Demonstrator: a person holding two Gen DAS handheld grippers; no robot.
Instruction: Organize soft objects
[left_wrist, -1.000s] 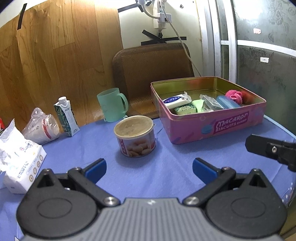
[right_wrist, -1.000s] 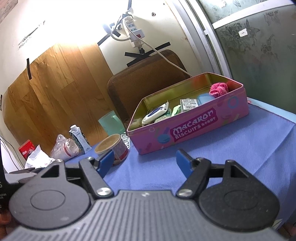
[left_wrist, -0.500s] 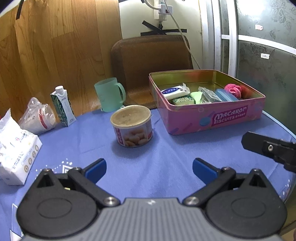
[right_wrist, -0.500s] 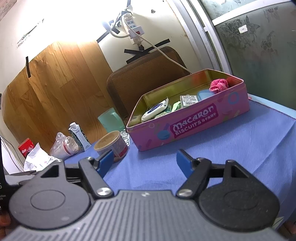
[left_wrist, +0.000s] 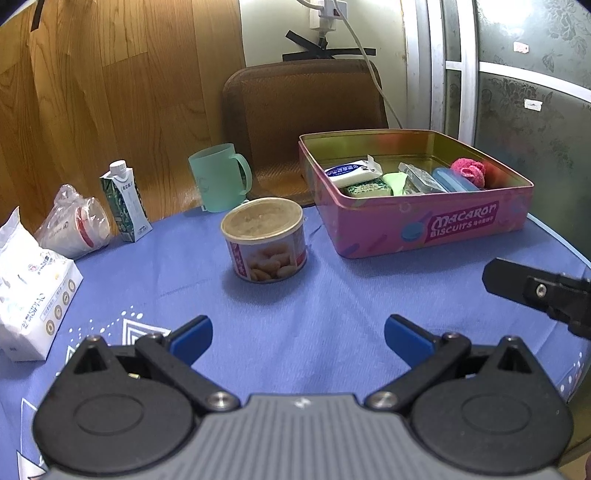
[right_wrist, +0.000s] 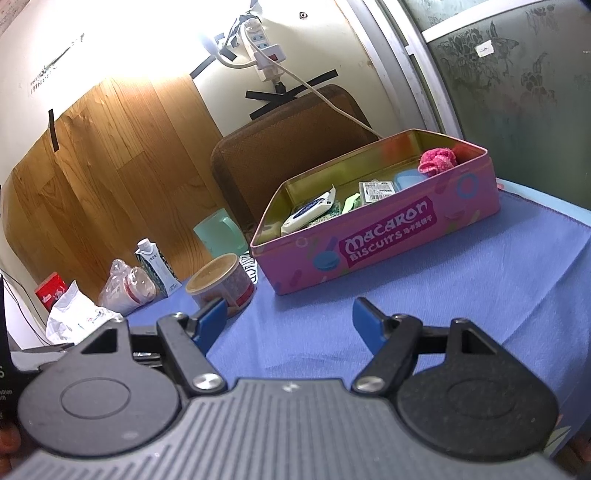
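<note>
Your left view has tipped down over the last second: the blue cloth now fills more of it, and the wall and socket have slid up toward the top edge. Your right view is as it was. Nothing on the table has shifted and neither hand has closed in on anything, so the change reads as a re-aim, not a step in the sorting.

The tin sits on the cloth at the far right, lid off, with the soft things already in it: a white tissue pack at the left end, a green sponge just in front of it, a clear wrapped packet and a blue case in the middle, a pink puff in the right corner. Judging by that, most of the sorting looks done. What might still count as soft lies well to the left: a big tissue pack at the cloth's edge and a bagged cup behind it.

Your left gripper has its jaws spread wide over bare cloth, nothing between them; the can stands ahead of them, slightly left, and the tin lies well apart, ahead and right. Your right gripper is likewise spread wide and empty, the tin ahead of it and a little right, not touching. Its black fingertip shows at the right edge of your left view.
</note>
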